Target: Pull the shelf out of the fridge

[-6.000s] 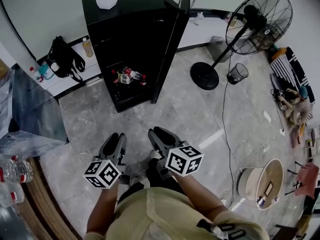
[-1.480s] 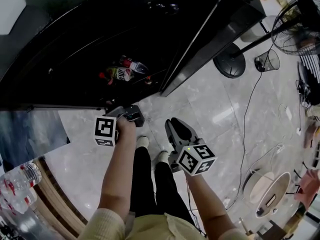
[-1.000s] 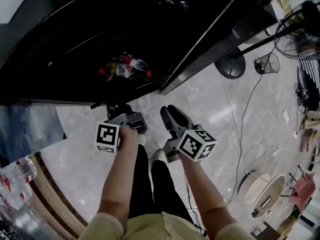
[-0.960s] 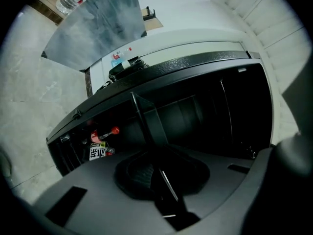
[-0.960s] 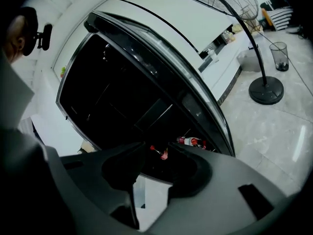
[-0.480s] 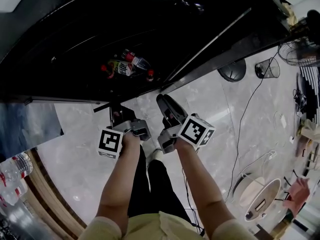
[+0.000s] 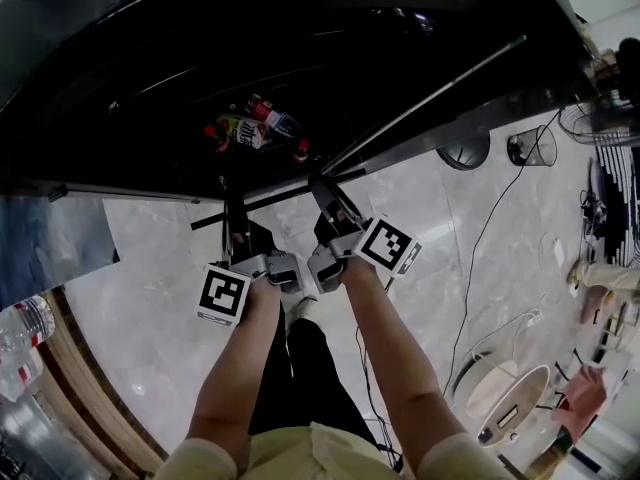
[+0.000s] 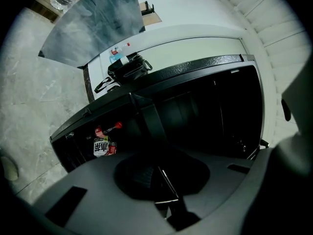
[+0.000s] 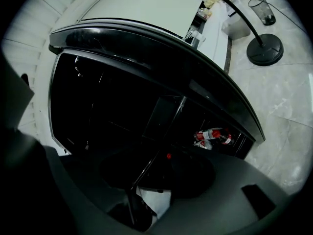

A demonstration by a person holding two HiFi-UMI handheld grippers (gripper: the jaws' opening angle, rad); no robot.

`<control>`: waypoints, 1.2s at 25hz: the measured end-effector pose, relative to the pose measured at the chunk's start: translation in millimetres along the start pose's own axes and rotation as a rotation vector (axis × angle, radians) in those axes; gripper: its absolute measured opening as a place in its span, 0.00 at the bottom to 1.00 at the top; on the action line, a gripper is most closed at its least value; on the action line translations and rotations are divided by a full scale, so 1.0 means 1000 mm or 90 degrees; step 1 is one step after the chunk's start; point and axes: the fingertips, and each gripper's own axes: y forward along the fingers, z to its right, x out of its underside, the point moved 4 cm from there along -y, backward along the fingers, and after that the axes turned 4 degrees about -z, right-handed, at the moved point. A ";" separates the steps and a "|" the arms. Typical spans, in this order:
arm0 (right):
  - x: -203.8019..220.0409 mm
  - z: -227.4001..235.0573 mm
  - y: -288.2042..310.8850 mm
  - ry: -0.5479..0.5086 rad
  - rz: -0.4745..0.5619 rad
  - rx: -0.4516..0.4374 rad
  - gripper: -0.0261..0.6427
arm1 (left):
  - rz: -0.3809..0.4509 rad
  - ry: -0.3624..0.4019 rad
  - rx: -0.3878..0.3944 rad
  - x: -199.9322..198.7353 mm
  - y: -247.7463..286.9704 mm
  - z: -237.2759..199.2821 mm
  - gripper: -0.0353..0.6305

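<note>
The black fridge (image 7: pixel 150 88) stands open, with bottles (image 7: pixel 250 133) lying low inside. Its shelf (image 7: pixel 280 196) shows as a thin dark bar slanting across the opening's front. My left gripper (image 7: pixel 233 223) is shut on the left part of that edge; in the left gripper view the thin shelf edge (image 8: pixel 165 180) runs in between the jaws. My right gripper (image 7: pixel 322 193) is at the right part of the bar. Its jaws have just been opening. In the right gripper view the shelf edge (image 9: pixel 151 163) passes between them, and the pads stand apart from it.
The fridge door (image 7: pixel 450 88) hangs open to the right. Behind it stand a fan base (image 7: pixel 462 153) and a mesh bin (image 7: pixel 525 146), and a cable trails over the floor. Water bottles (image 7: pixel 20 338) sit at the far left. A black bag (image 8: pixel 128 68) lies beside the fridge.
Both grippers have moved up to the fridge front. The right one travelled farther, rolled, reached the shelf bar and spread its jaws. The left stays closed on the bar.
</note>
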 end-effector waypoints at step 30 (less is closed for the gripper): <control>0.012 -0.013 -0.022 -0.018 0.062 -0.009 0.14 | -0.047 0.031 0.022 0.007 -0.042 0.007 0.14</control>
